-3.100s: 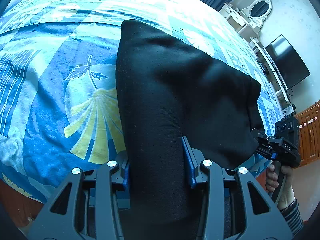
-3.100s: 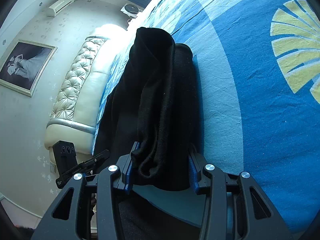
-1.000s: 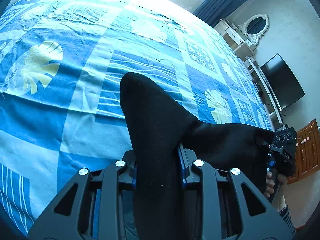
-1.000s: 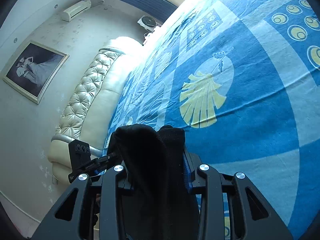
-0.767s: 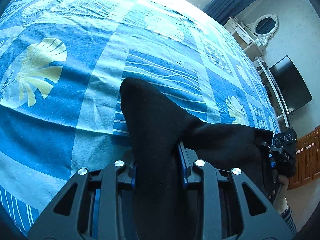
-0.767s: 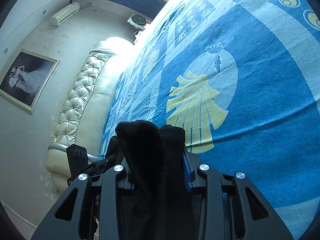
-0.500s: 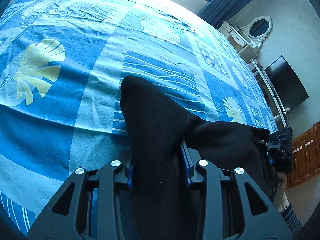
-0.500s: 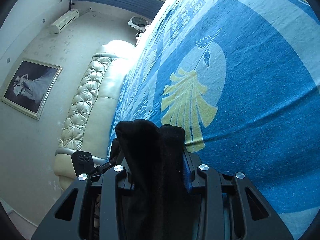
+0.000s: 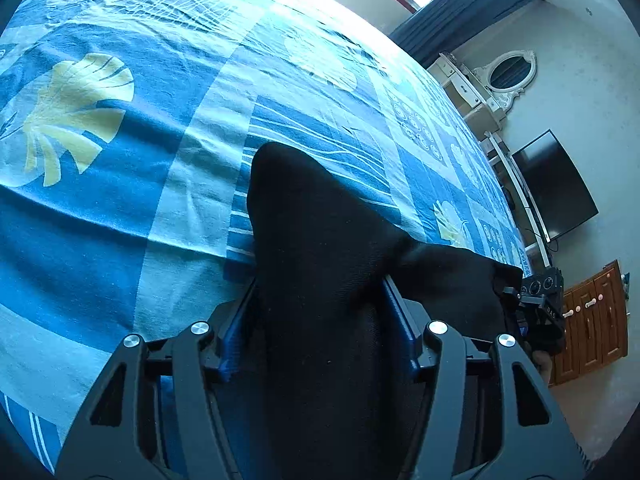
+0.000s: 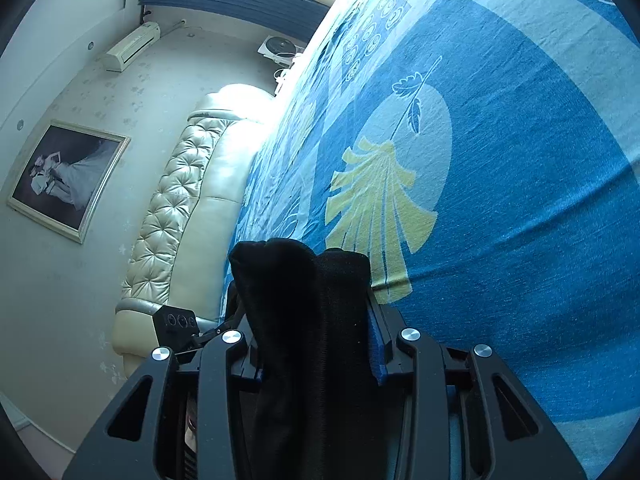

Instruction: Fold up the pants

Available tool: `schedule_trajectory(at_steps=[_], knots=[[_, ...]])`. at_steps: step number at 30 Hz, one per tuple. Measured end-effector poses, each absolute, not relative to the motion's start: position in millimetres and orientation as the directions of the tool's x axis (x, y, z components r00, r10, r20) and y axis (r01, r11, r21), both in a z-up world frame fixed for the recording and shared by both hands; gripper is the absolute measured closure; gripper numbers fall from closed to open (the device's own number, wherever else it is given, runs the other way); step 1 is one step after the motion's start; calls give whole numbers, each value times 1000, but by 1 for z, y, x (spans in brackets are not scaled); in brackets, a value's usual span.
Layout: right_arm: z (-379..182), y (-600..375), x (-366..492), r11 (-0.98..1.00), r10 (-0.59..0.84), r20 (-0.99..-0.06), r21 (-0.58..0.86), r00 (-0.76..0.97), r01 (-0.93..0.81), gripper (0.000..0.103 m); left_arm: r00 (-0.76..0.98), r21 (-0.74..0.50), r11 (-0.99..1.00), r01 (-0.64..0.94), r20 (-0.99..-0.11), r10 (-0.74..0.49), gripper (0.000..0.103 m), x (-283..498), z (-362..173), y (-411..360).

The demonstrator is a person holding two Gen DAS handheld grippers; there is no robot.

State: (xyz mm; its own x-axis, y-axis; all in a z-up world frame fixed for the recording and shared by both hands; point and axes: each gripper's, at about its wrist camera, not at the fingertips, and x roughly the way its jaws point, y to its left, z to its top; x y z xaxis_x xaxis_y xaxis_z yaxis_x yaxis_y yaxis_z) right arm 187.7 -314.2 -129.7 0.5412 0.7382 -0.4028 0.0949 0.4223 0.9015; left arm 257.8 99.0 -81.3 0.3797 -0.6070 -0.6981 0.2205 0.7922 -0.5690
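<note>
On the blue patterned bedspread (image 9: 120, 208) the black pants (image 9: 320, 264) are seen as a dark bundle; whether the cloth rests on the bed or is still lifted cannot be told. Beyond the bundle, in the left wrist view, a wide stretch of bedspread is left uncovered out to its far edge below the window. To the right, the bed's side edge is bordered by a dresser with an oval mirror (image 9: 508, 76), a dark screen (image 9: 556, 188) and a wooden cabinet (image 9: 592, 320).

In the right wrist view, open bedspread is seen ahead and to the right; the left is closed off by a tufted headboard (image 10: 180, 208) and a wall with a framed picture (image 10: 64, 180).

Left gripper (image 9: 320, 300): jaws opening, cloth between them; a gap is noted between the left pad and the cloth, contact on the right side cannot be told.

Right gripper (image 10: 316, 320): jaws opening, a folded end of the pants between them and filling the gap, touching both pads.
</note>
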Motion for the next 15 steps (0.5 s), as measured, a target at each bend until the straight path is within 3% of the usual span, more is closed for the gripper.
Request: schedule_trajectory(at_steps=[5,6,10,15], knots=[[-112,-325,164,374,727,-364,921,582,108,36,371,-616,764,194,-675,-638,27,231,-77,122],[-108,-328,157,372,722,-364,921,588,113,34,371,-626,757,188,-669,-645,19,223,-76,128],[-96,-341,118,389,707,-381,913,596,122,29,374,-694,708,131,-627,-683,10,184,-76,155],[-98,-344,70,381,698,-403,909,593,169,26,366,-768,638,53,-580,-728,9,139,-85,175]])
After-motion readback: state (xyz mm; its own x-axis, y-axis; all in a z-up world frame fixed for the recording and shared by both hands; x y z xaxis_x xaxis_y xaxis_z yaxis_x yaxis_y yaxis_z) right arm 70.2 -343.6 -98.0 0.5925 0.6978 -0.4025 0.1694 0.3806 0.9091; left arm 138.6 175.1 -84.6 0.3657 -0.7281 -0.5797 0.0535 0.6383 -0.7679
